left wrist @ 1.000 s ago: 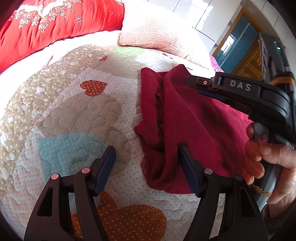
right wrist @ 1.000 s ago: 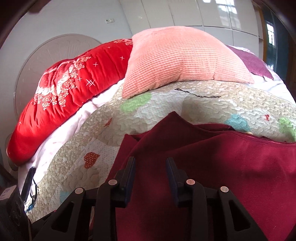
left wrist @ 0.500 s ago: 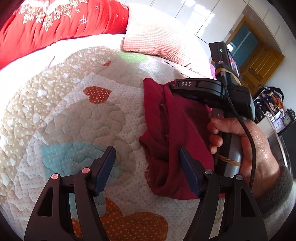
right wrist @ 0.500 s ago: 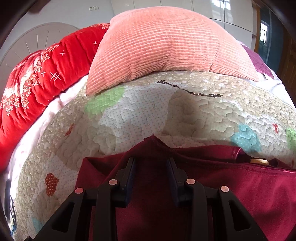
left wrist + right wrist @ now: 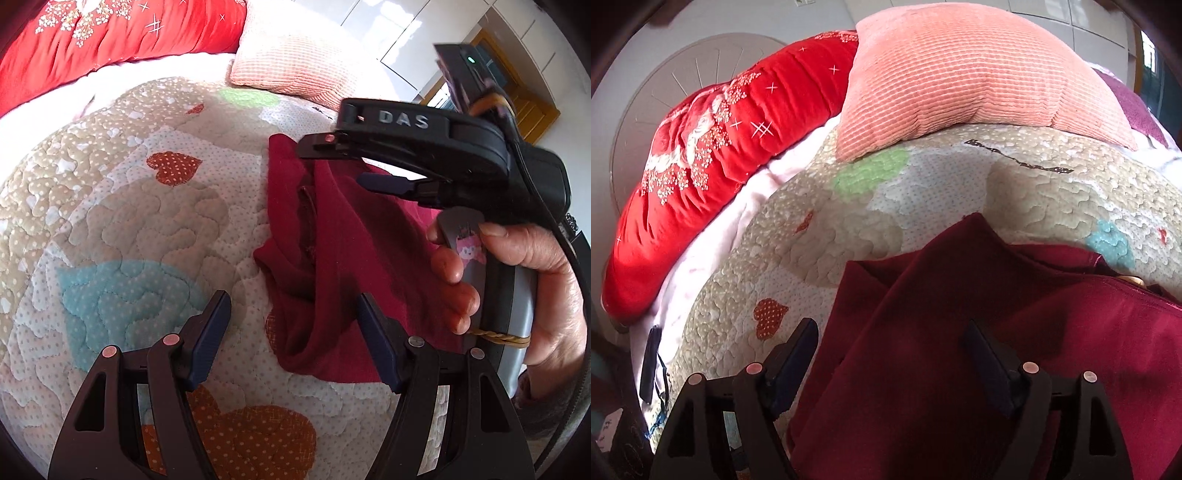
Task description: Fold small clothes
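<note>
A dark red garment [image 5: 351, 240] lies rumpled and partly folded on the heart-patterned quilt [image 5: 147, 221]. My left gripper [image 5: 291, 299] is open and hovers low over the garment's near left edge, pads clear of the cloth. A hand [image 5: 517, 277] holds my right gripper [image 5: 334, 162] above the garment's far part. Its jaws are opening. In the right wrist view the right gripper [image 5: 891, 326] stands wide, with the garment [image 5: 960, 295] lying loose under and between its fingers and neither pad pressing on it.
A pink ribbed pillow [image 5: 960, 74] and a red embroidered duvet [image 5: 720, 129] lie at the far side of the quilt [image 5: 923, 192]. A dark flat object [image 5: 652, 362] rests at the bed's left edge. A wooden door frame [image 5: 532, 107] is at the far right.
The right gripper's jaws have spread from nearly closed on the red cloth to wide apart, and the cloth has dropped free. The right gripper drew back slightly. The left gripper has barely moved.
</note>
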### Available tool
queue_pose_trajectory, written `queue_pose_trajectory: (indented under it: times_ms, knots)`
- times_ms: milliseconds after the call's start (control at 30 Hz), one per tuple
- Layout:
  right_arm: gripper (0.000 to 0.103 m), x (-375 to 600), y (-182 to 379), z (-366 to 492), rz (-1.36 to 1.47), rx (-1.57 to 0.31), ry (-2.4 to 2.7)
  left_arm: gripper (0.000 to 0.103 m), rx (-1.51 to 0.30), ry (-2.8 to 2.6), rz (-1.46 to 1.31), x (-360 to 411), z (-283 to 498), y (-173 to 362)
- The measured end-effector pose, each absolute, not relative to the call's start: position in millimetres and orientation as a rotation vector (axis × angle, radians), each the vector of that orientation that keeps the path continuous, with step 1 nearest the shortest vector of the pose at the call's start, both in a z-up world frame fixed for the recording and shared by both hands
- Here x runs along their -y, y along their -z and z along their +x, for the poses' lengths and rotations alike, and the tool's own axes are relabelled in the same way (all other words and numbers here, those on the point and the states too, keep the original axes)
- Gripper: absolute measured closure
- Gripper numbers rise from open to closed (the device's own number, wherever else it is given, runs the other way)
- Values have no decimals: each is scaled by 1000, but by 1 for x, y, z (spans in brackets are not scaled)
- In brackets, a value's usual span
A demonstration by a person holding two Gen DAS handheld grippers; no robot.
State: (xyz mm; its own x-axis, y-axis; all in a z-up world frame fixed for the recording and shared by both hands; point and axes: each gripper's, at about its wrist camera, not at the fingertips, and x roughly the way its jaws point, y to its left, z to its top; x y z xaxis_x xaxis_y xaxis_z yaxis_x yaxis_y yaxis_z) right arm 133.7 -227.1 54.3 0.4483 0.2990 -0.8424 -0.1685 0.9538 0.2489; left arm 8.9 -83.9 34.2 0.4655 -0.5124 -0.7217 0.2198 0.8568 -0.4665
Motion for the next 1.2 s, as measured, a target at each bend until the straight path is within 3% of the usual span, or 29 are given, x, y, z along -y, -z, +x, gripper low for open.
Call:
queue_pose_trajectory:
  times_ms: [200,267,333,400,467,733,800,833,967,1200]
  knots:
    - [5,182,-27,148,-141,-1148,-199,33,-1000,458,-383,77,8,-31]
    - [6,174,-23,143,-216,-1117,-173,33,-995,454,-374,78,9,-31]
    - [22,178,-27,135,-225,-1066,-167,33,-991,450,-361,80,10,-31]
    - [60,190,-37,126,-193,-1032,-219,32,-986,448,-351,82,8,-31]
    - [76,208,-53,116,-110,-997,-252,26,-978,457,-349,85,5,-32]
    - [80,244,-83,88,117,-916,-342,24,-925,525,-300,111,4,-35]
    - [81,251,-89,84,145,-900,-344,36,-906,564,-301,114,1,-38]
    - [81,254,-91,81,154,-894,-347,53,-901,593,-299,117,0,-39]
    - [81,265,-94,69,165,-886,-347,71,-869,584,-231,130,-9,-48]
    - [82,281,-101,53,174,-867,-334,75,-896,542,-181,147,-14,-54]
